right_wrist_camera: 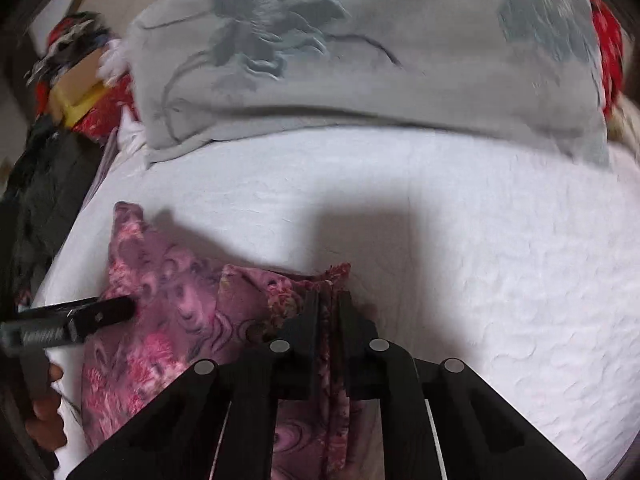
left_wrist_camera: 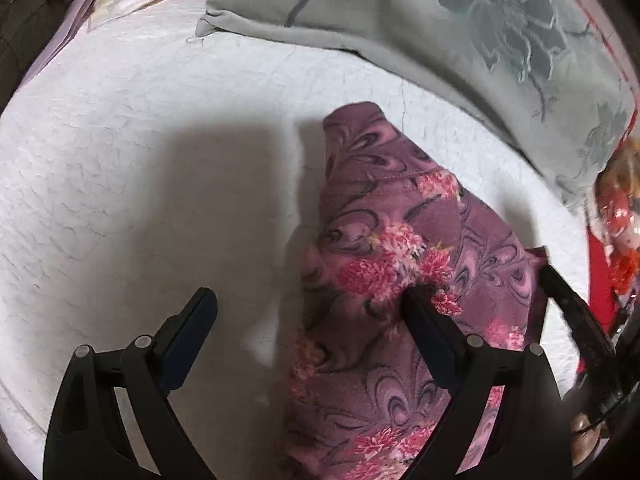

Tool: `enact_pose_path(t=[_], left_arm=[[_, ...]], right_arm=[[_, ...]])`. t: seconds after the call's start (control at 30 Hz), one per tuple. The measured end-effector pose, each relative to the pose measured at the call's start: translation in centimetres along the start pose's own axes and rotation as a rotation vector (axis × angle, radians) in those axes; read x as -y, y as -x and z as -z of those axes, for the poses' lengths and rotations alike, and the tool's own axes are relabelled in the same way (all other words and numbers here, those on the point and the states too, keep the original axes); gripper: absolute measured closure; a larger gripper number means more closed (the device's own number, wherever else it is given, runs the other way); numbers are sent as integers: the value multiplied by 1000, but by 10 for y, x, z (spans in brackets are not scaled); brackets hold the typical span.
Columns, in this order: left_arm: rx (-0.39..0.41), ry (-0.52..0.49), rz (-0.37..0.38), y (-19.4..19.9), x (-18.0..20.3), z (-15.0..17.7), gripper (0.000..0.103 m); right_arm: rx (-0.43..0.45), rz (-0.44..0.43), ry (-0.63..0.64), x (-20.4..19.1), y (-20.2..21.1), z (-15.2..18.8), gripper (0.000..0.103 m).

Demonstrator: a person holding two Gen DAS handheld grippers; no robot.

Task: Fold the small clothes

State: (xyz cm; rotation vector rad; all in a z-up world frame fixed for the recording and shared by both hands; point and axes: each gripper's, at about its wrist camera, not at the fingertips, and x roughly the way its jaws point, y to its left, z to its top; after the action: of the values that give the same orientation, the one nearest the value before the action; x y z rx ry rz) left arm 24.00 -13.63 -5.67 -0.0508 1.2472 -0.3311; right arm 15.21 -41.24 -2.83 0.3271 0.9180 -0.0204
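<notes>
The jaws of the right gripper (right_wrist_camera: 329,300) are clenched on a gathered edge of the purple floral garment (right_wrist_camera: 176,312), a ridge of the cloth pinched between them and running back under the tool; the jaws of the left gripper (left_wrist_camera: 308,304) stand released and wide, one finger over bare bedding and the other resting on or just over the cloth, with nothing caught between them. The garment lies on the white quilted bed cover (left_wrist_camera: 120,152), partly bunched, its narrow end pointing toward the grey flowered pillow (left_wrist_camera: 440,32) that sits behind it and apart from it. In the right wrist view the left gripper's finger comes in from the side and lies across the garment's near part, and a hand (right_wrist_camera: 46,412) shows at the frame's edge. The step in hand looks like the start of a fold: one edge is secured, the other is not yet taken. The next move probably calls for the left jaws to close on a matching edge or corner, so both hands can lift and lay the cloth over itself evenly; carried by one pinch alone, it would likely sag and crumple.
</notes>
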Motion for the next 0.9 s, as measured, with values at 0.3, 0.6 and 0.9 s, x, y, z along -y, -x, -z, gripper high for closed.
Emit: enact_pose_path(t=[0.3,0.6,0.9], left_arm=[[41,-65,-35,29,-2,17,3],[10,-92,-61,30,1,55,3],[-26,-110,-57,31,-13,101,2]], right_arm=[[-40,-67,-160,38,10,16,97],[-150,-85,179,-16,22,63,75],[-246,-75,235,-19,54,128,67]])
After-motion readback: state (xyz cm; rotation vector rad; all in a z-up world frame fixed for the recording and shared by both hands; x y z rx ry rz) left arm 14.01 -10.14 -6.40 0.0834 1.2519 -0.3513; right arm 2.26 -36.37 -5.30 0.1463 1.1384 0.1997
